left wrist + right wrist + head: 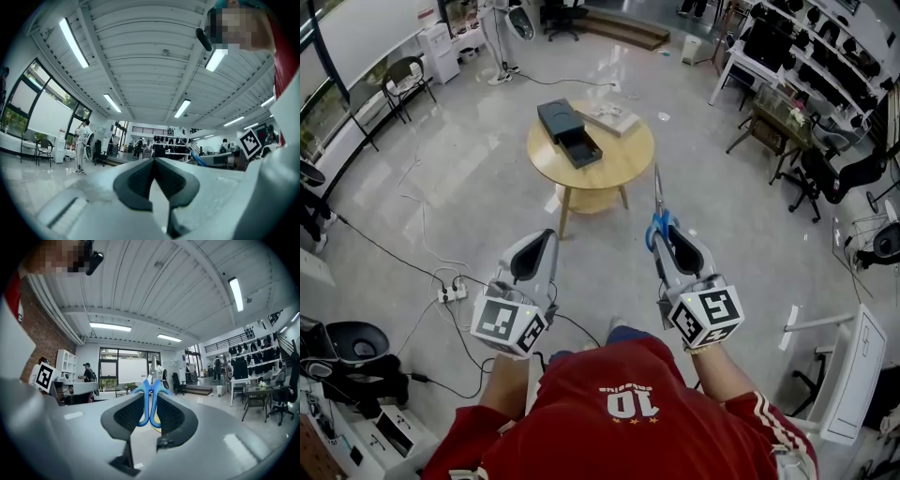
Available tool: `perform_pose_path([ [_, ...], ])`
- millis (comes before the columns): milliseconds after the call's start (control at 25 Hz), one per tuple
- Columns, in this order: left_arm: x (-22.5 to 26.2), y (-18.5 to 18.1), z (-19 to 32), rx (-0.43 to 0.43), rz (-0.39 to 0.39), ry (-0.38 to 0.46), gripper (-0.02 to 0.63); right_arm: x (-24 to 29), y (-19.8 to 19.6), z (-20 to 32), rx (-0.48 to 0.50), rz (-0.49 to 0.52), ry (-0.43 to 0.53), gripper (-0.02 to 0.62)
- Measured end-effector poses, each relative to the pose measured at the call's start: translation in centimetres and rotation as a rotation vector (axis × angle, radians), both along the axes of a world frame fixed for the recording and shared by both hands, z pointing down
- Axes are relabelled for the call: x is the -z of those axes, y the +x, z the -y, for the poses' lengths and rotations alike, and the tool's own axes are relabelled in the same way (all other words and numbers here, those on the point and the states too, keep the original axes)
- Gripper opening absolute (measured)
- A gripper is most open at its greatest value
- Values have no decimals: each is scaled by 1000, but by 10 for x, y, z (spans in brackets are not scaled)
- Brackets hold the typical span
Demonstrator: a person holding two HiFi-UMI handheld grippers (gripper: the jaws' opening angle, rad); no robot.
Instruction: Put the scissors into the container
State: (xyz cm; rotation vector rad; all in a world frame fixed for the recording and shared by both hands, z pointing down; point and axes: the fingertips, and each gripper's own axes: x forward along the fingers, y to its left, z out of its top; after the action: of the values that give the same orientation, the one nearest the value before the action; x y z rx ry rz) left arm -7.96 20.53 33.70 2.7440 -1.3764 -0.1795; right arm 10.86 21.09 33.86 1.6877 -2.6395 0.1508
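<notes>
- Lowest in the head view is the person's red shirt, with both grippers held out just above it.
- The left gripper, at lower left, is clenched on nothing. Its own view shows the left gripper with pad tips meeting and no object between them.
- The right gripper, at lower right, grasps the scissors. In its own view the right gripper pinches the blue handle loops of the scissors, and the blades stick out past the jaws.
- In the head view the blades look shut and point toward the top of the frame, over bare floor.
- A power strip and loose cables lie on the floor at centre left.
- The round wooden table stands at upper centre, well apart from both grippers.
- The dark container sits on the table's left half, beside a flat grey item.
- Risk: the grip is only on the smooth handle loops, so the long blades could swivel or slip out on the way over.
- Risk: a tip lowered at an angle could catch the container's rim and nudge it across the table, or leave the scissors propped half out.
</notes>
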Motion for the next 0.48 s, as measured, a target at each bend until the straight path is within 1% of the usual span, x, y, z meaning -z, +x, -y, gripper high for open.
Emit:
perform_pose_path([
  [240,-7,0,7,3,-3,-20,2,-5,0,7,6,4,-15,88],
  [480,-9,-4,22,20,2,-29,2,-8,-4,28,24,12,-26,89],
])
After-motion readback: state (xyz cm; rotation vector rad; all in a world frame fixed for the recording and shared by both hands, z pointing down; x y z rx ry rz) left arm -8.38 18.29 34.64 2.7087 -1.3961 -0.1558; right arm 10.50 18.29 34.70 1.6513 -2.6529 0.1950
